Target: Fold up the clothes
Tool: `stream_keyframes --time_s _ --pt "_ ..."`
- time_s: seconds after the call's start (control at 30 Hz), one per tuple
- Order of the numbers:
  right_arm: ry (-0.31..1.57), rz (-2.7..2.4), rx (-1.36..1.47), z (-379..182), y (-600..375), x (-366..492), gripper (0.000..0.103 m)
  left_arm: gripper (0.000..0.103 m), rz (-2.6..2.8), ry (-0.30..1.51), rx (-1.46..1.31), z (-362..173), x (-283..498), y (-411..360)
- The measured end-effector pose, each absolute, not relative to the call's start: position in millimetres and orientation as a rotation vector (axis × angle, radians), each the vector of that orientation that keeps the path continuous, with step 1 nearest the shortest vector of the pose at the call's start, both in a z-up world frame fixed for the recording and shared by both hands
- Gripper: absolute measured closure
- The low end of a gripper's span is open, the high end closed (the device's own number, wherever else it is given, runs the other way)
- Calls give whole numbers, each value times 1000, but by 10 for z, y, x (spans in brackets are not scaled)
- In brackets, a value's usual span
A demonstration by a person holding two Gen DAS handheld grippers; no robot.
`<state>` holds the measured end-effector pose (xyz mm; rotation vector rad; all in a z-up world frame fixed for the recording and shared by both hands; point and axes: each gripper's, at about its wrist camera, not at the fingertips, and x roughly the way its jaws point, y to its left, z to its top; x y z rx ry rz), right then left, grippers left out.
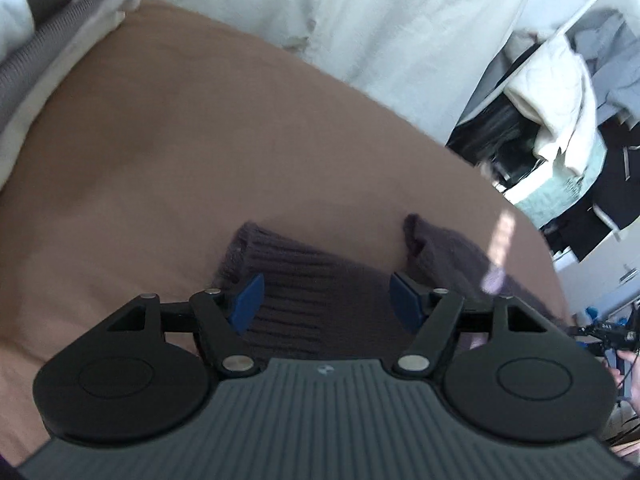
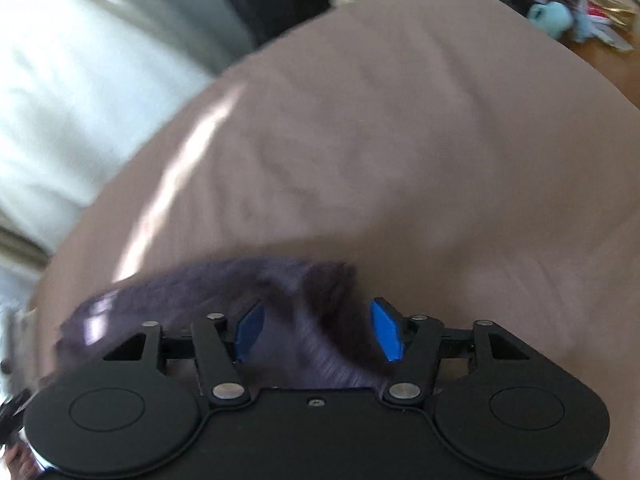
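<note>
Both hand-held grippers, left (image 1: 326, 300) and right (image 2: 318, 330), gaped wide over a dark ribbed knit (image 1: 304, 280) on a smooth tan bed (image 1: 200, 140).

Your left gripper (image 1: 326, 300) hangs over dark ribbed knit sweater (image 1: 312, 280), which lies on tan bedsheet (image 1: 200, 140); jaws apart, one each side of ribbed part, neither pad pressing it. Second knit end (image 1: 436, 248) lies right of it. White bedding (image 1: 360, 20) behind sheet; cluttered white clothes rack (image 1: 580, 100) far right. Your right gripper (image 2: 318, 332) straddles same sweater (image 2: 280, 288), jaws apart. Pile of small items (image 2: 580, 16) beyond sheet, upper right.
</note>
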<state>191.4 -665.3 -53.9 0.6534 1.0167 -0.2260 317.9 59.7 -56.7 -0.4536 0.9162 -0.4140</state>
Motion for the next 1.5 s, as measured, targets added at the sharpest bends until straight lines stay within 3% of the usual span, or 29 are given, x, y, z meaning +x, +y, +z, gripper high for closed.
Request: stream_keyframes --time_s 0.07,0.1,0.13,0.17,0.37,0.57,0.63,0.73,0.8,0.87,0.9,0.97,1.07,1.2,1.23,1.3,1.33,1.37,1.4,1.43,1.5 --pt "1025 -279 630 -647 -6559 1960 35 39 -428 937 -388 -554 3144 441" --pt "993 -303 618 -627 -6484 1930 34 69 -466 913 -353 -520 3080 373" --pt "954 -293 596 -590 -6401 1890 43 98 -508 878 -326 -489 3003 319" --pt "928 -258 545 -532 -6297 1852 89 103 -542 857 -316 -446 2919 268" --pt "802 -296 182 -52 -5874 1629 92 103 -532 718 -263 -80 2562 132" --pt "551 -362 37 729 -5711 1606 94 103 -372 422 -244 562 2467 339" --pt "499 -405 13 809 -5703 1618 93 100 -340 436 -249 591 2526 377" --pt "629 -503 -31 498 -5808 1801 88 93 -377 633 -316 259 2785 383" --pt "728 -491 -17 225 -5835 1892 86 83 -387 744 -289 -33 2904 306" --pt "725 -475 -10 57 -5810 1861 89 60 -396 846 -250 -324 3009 217" --pt "728 -479 -18 5 -5808 1843 93 56 -400 886 -237 -447 3036 194" --pt "755 -490 -23 -54 -5893 1826 98 55 -415 908 -238 -580 3059 195" --pt "756 -512 -14 -30 -6059 1754 98 39 -432 896 -279 -634 3114 258" --pt "739 -515 114 108 -6255 1599 95 36 -376 898 -302 -565 3289 266" --pt "727 -500 147 124 -6282 1584 89 34 -343 880 -295 -530 3316 273" --pt "696 -446 199 141 -6286 1580 82 21 -284 844 -280 -493 3342 280" --pt "696 -410 208 159 -6241 1565 72 18 -258 846 -267 -486 3339 302" --pt "701 -372 215 175 -6187 1556 55 15 -236 877 -245 -508 3343 299" --pt "709 -332 226 175 -6123 1553 47 15 -237 925 -215 -566 3357 263" --pt "719 -292 240 165 -6052 1555 41 15 -249 976 -183 -634 3373 218" --pt "743 -219 256 132 -5897 1561 39 12 -278 961 -124 -714 3296 154"
